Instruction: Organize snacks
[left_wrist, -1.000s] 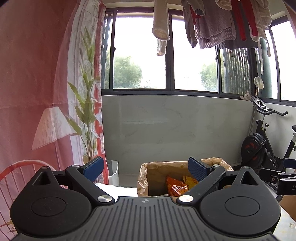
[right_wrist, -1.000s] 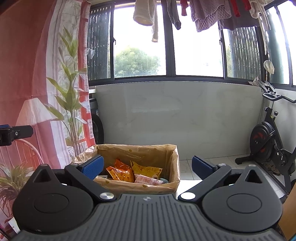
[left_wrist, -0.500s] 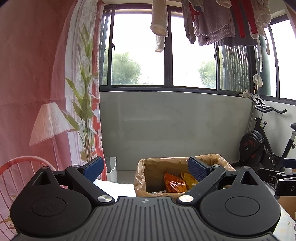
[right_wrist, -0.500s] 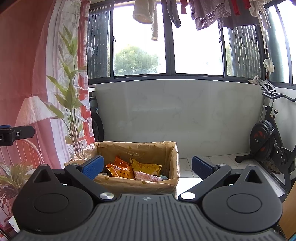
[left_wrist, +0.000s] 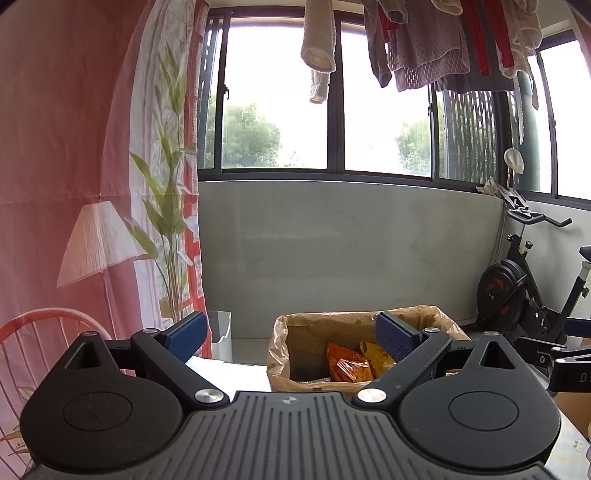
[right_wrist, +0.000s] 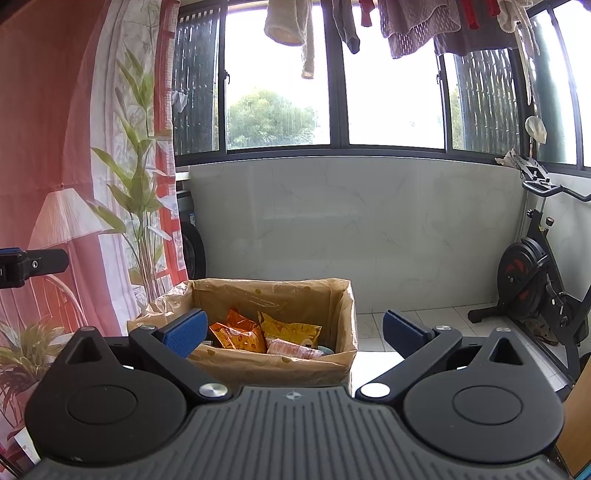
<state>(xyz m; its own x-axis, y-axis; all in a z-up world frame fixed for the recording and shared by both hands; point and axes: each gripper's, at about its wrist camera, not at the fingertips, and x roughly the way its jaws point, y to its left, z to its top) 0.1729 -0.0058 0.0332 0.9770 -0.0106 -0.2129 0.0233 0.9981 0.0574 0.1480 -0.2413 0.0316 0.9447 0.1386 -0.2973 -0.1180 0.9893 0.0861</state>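
Note:
A brown paper-lined box (right_wrist: 273, 360) stands on a white table, ahead of both grippers. Inside lie an orange snack bag (right_wrist: 238, 332), a yellow snack bag (right_wrist: 290, 328) and a pink packet (right_wrist: 291, 349). The box also shows in the left wrist view (left_wrist: 295, 343) with the orange bag (left_wrist: 345, 363) and the yellow bag (left_wrist: 375, 356). My left gripper (left_wrist: 291, 334) is open and empty, held level short of the box. My right gripper (right_wrist: 293, 330) is open and empty, just before the box's near wall.
A red printed curtain (left_wrist: 74, 184) hangs at the left. An exercise bike (right_wrist: 539, 280) stands on the tiled floor at the right. Laundry (left_wrist: 424, 44) hangs above the window. A white bin (left_wrist: 221, 332) stands on the floor beyond the table.
Both grippers have tilted slightly downward toward the box, so it sits higher and shows more of its inside. Both stay open and empty.

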